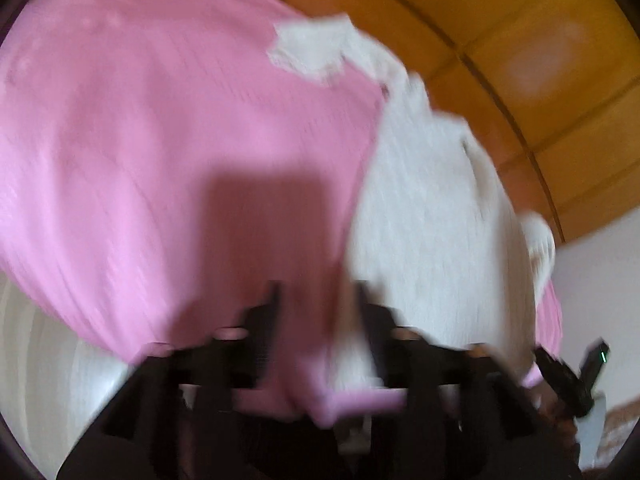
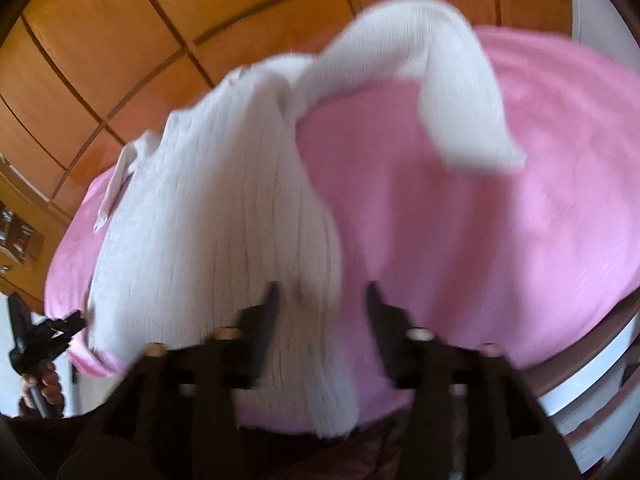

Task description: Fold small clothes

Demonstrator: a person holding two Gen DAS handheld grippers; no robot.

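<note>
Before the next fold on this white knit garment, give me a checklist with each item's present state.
1. Left hand-held gripper free of cloth: ok; its fingers stand apart over the pink cloth and press on nothing.
2. Right hand-held gripper free of cloth: ok; fingers apart, with the edge of the white knit garment lying between them but not pinched.
3. Garment fully on the pink cloth: ok.
4. Garment lying flat: not ok; one sleeve arches up and over.
5. Fold edges aligned: cannot tell; both views are blurred.
6. Hem reachable: ok; it lies right by the right gripper's fingers.
</note>
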